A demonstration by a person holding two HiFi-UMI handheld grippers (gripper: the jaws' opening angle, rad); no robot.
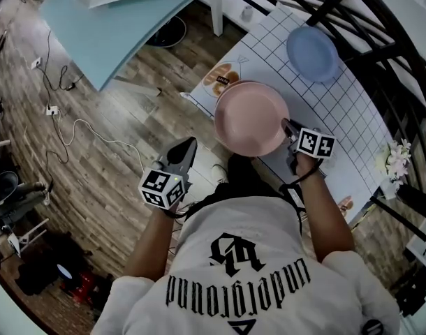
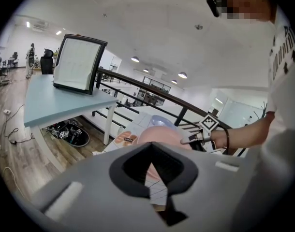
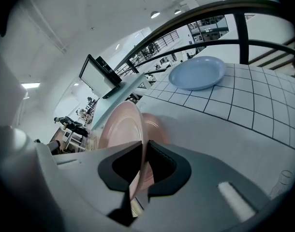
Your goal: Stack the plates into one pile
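The right gripper [image 3: 140,148] has its jaws pressed together on the near rim of the pink plate [image 3: 119,125]. The rim runs edge-on through the narrow slot between them. A pinch at the lip is likely the only grip that a shallow dish lying on a flat top offers. It also leaves the plate's underside free to settle onto another.

Beyond the jaw tips the pink plate fans out and tilts up on one side, its upper face turned to the left of the jaws. It looks to be carried by that one pinch and not resting flat. Whether its far edge touches the gridded table [image 3: 263,111] I cannot tell.

The left gripper [image 1: 187,149] hangs out over the wooden floor, off the table's near side. Its jaws are brought together to a point with nothing between them. Ahead of those tips lies the pink plate. My guess is that this gripper is kept clear because one grip is enough for so light a dish.

Farthest ahead of the right jaws, well apart from the pink plate, the blue plate [image 3: 198,72] sits flat and upright on the table near the railing. It looks like the base of the pile, so the pink one would have to travel forward and level out above it.
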